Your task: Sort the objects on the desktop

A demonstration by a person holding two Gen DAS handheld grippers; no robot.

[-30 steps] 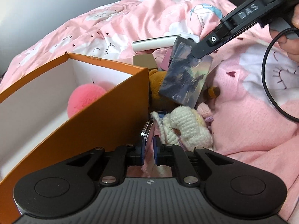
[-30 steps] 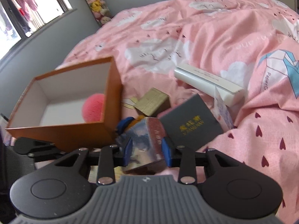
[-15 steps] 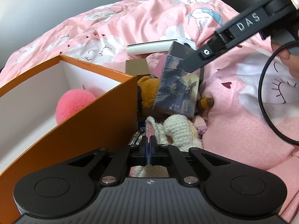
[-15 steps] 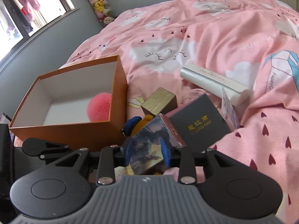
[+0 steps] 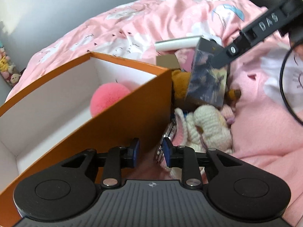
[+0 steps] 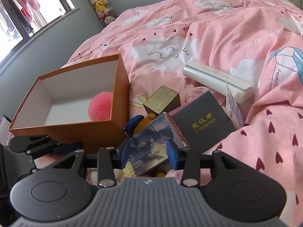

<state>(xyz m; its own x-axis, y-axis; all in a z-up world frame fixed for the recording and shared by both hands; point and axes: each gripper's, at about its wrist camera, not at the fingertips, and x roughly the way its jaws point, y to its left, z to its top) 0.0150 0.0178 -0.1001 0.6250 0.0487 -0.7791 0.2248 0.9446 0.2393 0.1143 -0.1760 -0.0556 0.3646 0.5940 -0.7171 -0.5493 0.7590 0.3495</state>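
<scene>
right gripper [image 6: 149,154] opening around the illustrated card box [image 6: 151,143] at lower centre, pads perhaps still touching; left gripper [image 5: 150,152] opening, empty, beside the orange box [image 5: 113,124].

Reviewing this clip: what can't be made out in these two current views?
- Brown plush toy: left wrist view, mostly hidden behind the orange cardboard box and the illustrated card box.
- Metallic object by the left gripper, whose jaws are opening: blurred, unidentifiable.
- Cream crocheted toy: right wrist view, covered by the right gripper, jaws opening around the card box.
- Pink fluffy ball: partly hidden by the box wall.
</scene>
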